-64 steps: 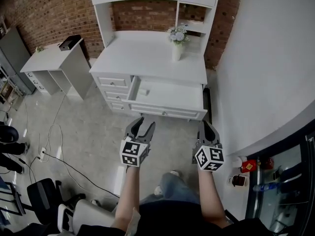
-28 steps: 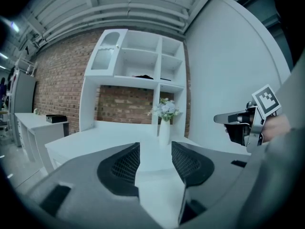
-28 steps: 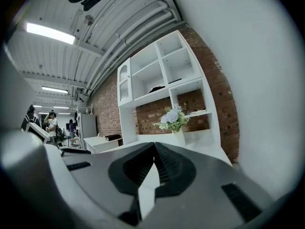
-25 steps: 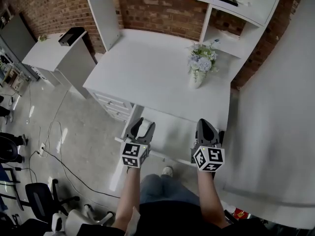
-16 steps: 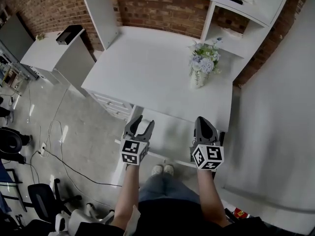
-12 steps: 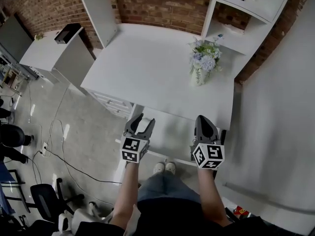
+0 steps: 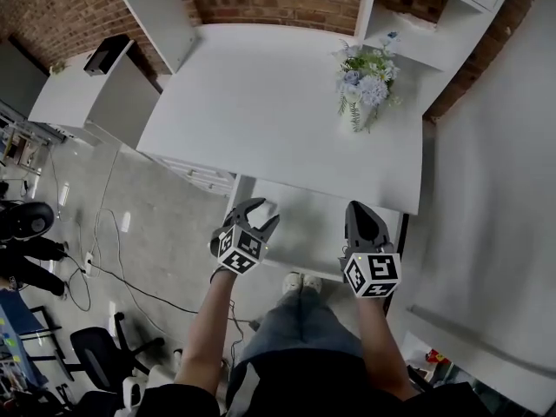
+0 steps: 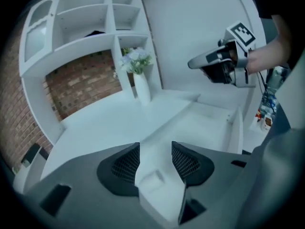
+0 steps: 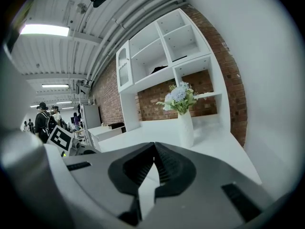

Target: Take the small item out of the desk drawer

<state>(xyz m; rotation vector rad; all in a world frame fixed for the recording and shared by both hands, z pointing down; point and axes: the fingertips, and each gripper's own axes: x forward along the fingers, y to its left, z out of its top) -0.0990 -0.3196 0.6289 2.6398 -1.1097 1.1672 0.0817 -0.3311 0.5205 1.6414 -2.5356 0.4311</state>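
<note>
The desk drawer (image 7: 323,233) stands pulled out under the white desk's front edge. In the left gripper view a small white block (image 8: 153,179) lies in the drawer's near corner. My left gripper (image 8: 155,159) hangs just above it, jaws open, one on each side and not touching. In the head view the left gripper (image 7: 261,212) is tilted over the drawer's left end and hides the block. My right gripper (image 7: 359,208) hovers over the drawer's right end, shut and empty; it also shows as the right gripper (image 8: 193,63) in the left gripper view.
A white vase of flowers (image 7: 365,81) stands at the desk's back right, under the shelf unit (image 8: 86,27). A white wall (image 7: 495,189) runs close along the right. To the left are a small side table (image 7: 82,94), floor cables (image 7: 104,268) and office chairs (image 7: 100,354).
The person has stepped closer, so the desk fills more of the head view. My left gripper has turned inward and tilted down over the drawer's left end. The right gripper stays shut.
</note>
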